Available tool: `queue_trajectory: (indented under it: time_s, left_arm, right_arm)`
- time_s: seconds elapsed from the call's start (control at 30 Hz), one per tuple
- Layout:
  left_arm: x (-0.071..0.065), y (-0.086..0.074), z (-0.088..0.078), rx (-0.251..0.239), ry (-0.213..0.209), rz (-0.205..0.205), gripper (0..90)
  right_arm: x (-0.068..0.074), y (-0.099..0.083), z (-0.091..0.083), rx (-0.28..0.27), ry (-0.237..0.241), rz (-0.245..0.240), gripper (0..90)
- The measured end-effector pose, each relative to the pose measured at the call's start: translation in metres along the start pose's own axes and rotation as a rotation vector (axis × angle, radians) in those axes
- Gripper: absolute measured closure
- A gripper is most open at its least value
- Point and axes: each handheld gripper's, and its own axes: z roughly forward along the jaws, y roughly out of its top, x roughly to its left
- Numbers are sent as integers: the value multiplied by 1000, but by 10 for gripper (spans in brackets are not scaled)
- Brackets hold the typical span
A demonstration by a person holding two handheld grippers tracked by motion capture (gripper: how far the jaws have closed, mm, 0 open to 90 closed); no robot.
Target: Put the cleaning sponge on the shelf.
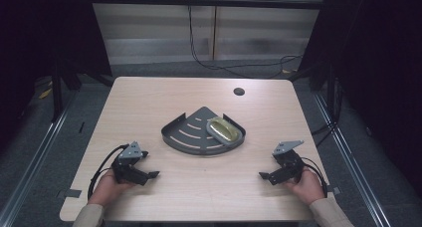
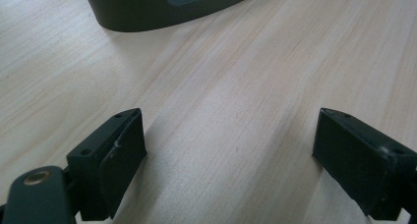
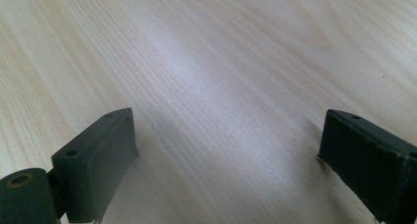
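Corner tray [image 1: 191, 132] between parted, empty grippers.

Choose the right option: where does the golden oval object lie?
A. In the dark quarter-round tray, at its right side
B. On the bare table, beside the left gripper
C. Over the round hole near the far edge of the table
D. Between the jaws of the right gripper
A. In the high view the golden oval object lies inside the dark tray, against its right side, apart from both the left gripper and the right gripper, whose jaws stand open over bare wood.
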Motion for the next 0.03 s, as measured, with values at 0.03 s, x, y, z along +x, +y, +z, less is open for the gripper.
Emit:
queue_trajectory:
  time_s: [0.03]
  left_arm:
    - [0,0,0,0,1,0,119]
  right_arm:
    - [0,1,0,2,-5,-1,63]
